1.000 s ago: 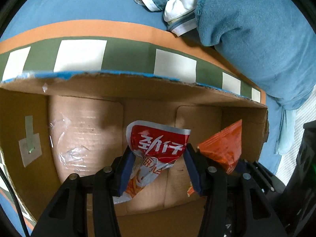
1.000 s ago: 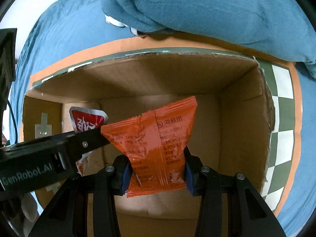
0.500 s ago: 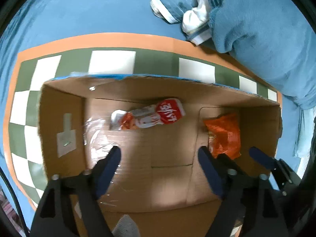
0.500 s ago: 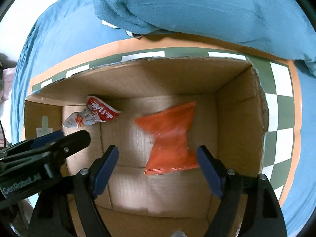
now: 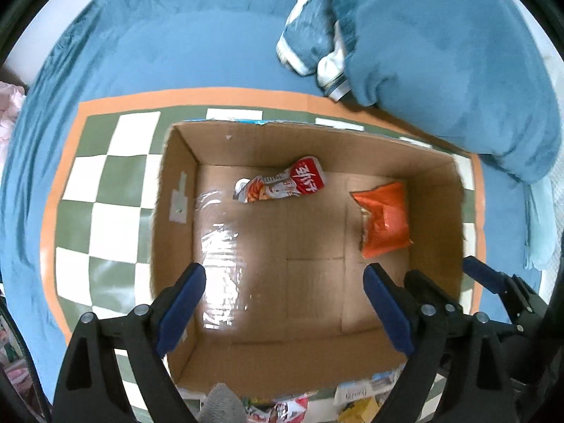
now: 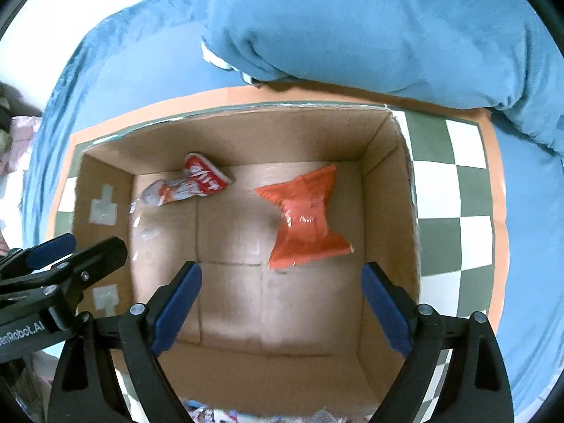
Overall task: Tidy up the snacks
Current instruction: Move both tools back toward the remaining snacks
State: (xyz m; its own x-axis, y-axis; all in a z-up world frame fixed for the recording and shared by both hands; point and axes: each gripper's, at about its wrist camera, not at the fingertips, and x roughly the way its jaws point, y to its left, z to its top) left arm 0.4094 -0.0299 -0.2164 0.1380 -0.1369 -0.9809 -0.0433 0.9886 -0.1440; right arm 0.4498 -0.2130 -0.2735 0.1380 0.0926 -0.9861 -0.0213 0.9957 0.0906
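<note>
An open cardboard box (image 5: 440,197) (image 6: 387,183) stands on a checkered mat. A red and white snack packet (image 5: 282,185) (image 6: 190,185) lies on the box floor at the far left. An orange snack packet (image 5: 386,220) (image 6: 305,216) lies on the floor at the right. My left gripper (image 5: 283,292) is open and empty above the near part of the box. My right gripper (image 6: 282,290) is open and empty, also above the box. In the left wrist view the right gripper (image 5: 444,289) shows at the right edge; in the right wrist view the left gripper (image 6: 74,250) shows at the left edge.
The green and white checkered mat (image 5: 105,190) (image 6: 454,190) with an orange border lies on a blue bed sheet. A blue blanket (image 5: 440,53) (image 6: 370,24) is heaped behind the box. Several more snack packets (image 5: 356,400) lie in front of the box.
Both grippers opened and let go of their packets, which dropped to the box floor. Both grippers then rose and pulled back, so the whole box is in view.
</note>
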